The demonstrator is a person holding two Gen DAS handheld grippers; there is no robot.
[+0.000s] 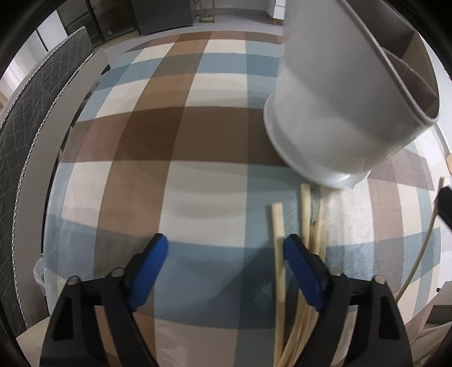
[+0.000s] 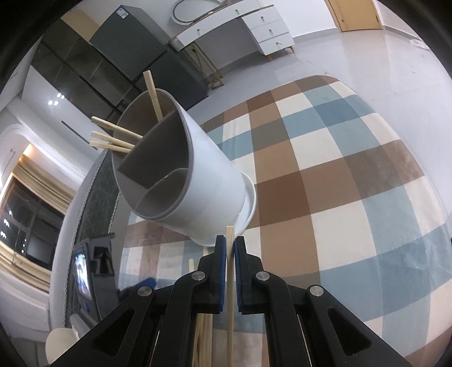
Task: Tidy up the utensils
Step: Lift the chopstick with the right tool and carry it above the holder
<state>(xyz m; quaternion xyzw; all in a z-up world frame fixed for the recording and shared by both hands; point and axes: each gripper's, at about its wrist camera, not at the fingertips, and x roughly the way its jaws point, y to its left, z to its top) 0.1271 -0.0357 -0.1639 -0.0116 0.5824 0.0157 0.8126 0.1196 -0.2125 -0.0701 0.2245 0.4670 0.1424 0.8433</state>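
A white utensil holder [image 1: 339, 113] with grey divided compartments stands on the checked tablecloth [image 1: 169, 141]; it also shows in the right wrist view [image 2: 203, 180]. Several wooden chopsticks [image 2: 118, 135] stick out of its far compartment. Several loose chopsticks [image 1: 308, 220] lie on the cloth in front of the holder, under my left gripper's right finger. My left gripper [image 1: 226, 248] is open and empty above the cloth. My right gripper [image 2: 230, 248] is shut on a single chopstick [image 2: 230, 282], held just in front of the holder's base.
A grey patterned chair back [image 1: 31, 118] stands at the table's left. The other gripper's body [image 2: 99, 265] shows at lower left in the right wrist view. A white dresser [image 2: 254, 25] and dark cabinet [image 2: 127, 48] stand on the floor beyond.
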